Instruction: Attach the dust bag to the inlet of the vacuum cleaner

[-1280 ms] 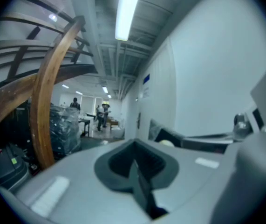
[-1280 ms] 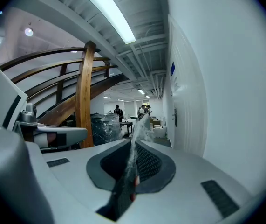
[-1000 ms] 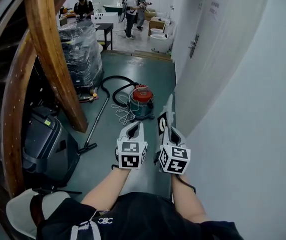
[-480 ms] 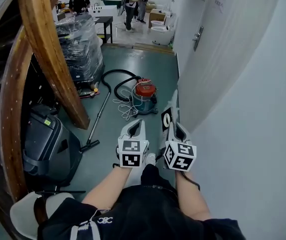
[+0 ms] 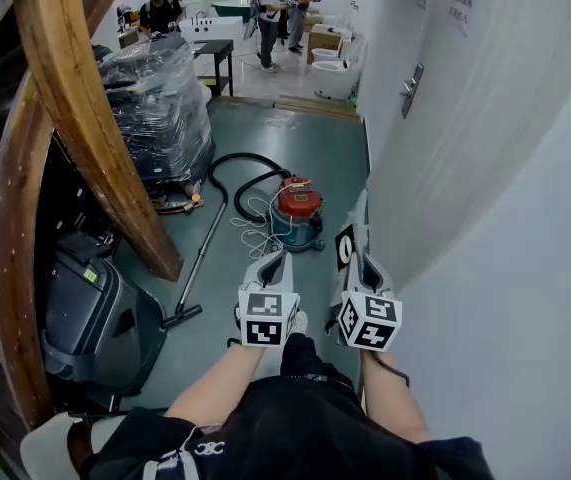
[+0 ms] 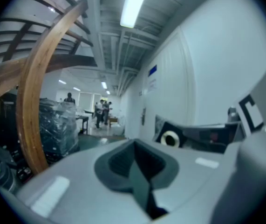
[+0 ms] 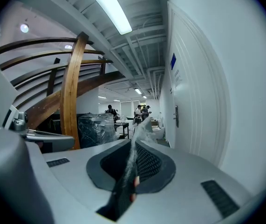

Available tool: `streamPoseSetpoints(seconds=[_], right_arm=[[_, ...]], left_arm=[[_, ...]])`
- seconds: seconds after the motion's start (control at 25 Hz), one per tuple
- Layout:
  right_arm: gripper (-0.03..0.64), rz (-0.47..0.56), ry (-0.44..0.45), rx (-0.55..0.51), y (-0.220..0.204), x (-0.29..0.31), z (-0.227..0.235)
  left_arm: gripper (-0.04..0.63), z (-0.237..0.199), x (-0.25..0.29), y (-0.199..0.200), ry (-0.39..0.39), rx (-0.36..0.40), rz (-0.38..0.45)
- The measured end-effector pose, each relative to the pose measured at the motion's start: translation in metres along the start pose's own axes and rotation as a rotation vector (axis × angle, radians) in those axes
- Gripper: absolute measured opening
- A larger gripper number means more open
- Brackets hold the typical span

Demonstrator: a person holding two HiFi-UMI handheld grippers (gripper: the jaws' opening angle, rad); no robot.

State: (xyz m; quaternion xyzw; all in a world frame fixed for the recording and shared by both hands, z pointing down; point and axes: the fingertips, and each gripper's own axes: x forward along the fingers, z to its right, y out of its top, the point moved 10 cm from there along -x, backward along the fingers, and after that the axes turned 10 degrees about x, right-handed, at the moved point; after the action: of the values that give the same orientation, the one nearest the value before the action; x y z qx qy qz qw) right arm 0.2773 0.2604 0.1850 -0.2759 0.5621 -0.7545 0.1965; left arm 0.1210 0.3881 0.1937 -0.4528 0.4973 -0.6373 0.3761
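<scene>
Right jaws: closed flat on a thin white fabric dust bag (image 7: pixel 140 127); the bag is held edge-on and sticks forward past the right gripper (image 7: pixel 133 146).
Left jaws: pressed together, nothing between them; the left gripper (image 6: pixel 135 146) is held just beside the right one.
Bag collar: a black card with a white ring (image 5: pixel 345 249) is seen on the bag's left face.
Vacuum: the red-lidded teal canister vacuum cleaner (image 5: pixel 298 213) is stood on the green floor (image 5: pixel 265 133), well ahead of both grippers and apart from the bag.
Right side: a white wall (image 5: pixel 505 218) is close by.
</scene>
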Motion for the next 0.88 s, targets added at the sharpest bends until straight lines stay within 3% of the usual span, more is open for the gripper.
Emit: streamPoseSetpoints(seconds=[0.24, 0.4, 0.88], right_arm=[[0.017, 0.002, 0.001, 0.006, 0.017, 0.078, 0.025], [0.017, -0.006, 0.000, 0.018, 0.019, 0.116, 0.038], [0.017, -0.037, -0.005, 0.063, 0.030, 0.185, 0.058]], left_arm=[[-0.004, -0.014, 0.080, 0.017, -0.018, 0.014, -0.001], [-0.004, -0.026, 0.121, 0.013, -0.023, -0.015, -0.030], [-0.003, -0.047, 0.189, 0.021, -0.025, -0.017, -0.102]])
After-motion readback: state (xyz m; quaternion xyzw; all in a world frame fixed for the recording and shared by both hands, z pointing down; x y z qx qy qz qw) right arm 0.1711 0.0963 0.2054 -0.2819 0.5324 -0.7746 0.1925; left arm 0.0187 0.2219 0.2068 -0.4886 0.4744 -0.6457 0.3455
